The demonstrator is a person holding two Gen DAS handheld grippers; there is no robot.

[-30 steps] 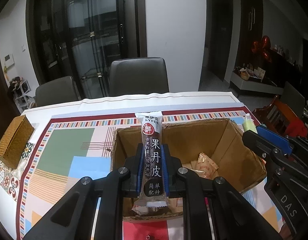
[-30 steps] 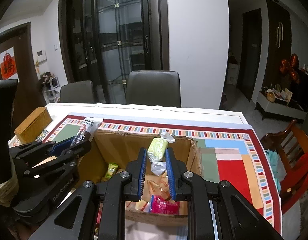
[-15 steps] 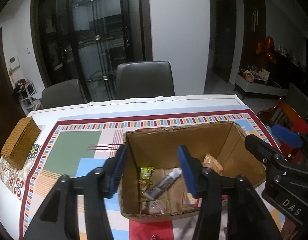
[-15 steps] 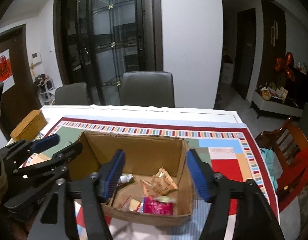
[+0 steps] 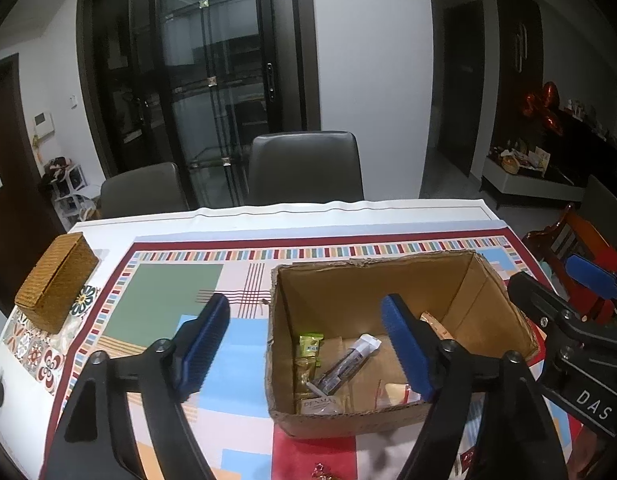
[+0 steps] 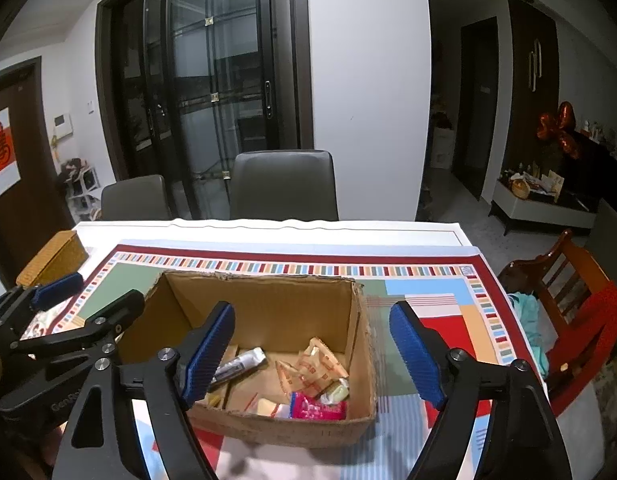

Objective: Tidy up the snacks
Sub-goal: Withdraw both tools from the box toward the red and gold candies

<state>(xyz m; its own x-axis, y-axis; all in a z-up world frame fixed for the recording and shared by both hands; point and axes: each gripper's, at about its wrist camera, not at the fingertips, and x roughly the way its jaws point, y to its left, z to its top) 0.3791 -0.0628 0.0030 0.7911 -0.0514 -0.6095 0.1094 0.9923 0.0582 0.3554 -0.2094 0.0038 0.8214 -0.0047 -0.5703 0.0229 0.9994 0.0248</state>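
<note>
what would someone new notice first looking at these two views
The open cardboard box in the middle of the brightly patterned tablecloth, with snack packets inside: a long dark bar wrapper, orange-printed packets and a pink one. Next, the blue-padded left gripper and right gripper above it, jaws opening, nothing between them. A woven box sits at the table's left edge.

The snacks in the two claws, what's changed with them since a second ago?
Both were let go. The left claw dropped its long dark snack bar into the cardboard box. The right claw released its green packet into it too. Both claws' jaws are opening, nothing between them. The box and woven basket stayed put.
</note>
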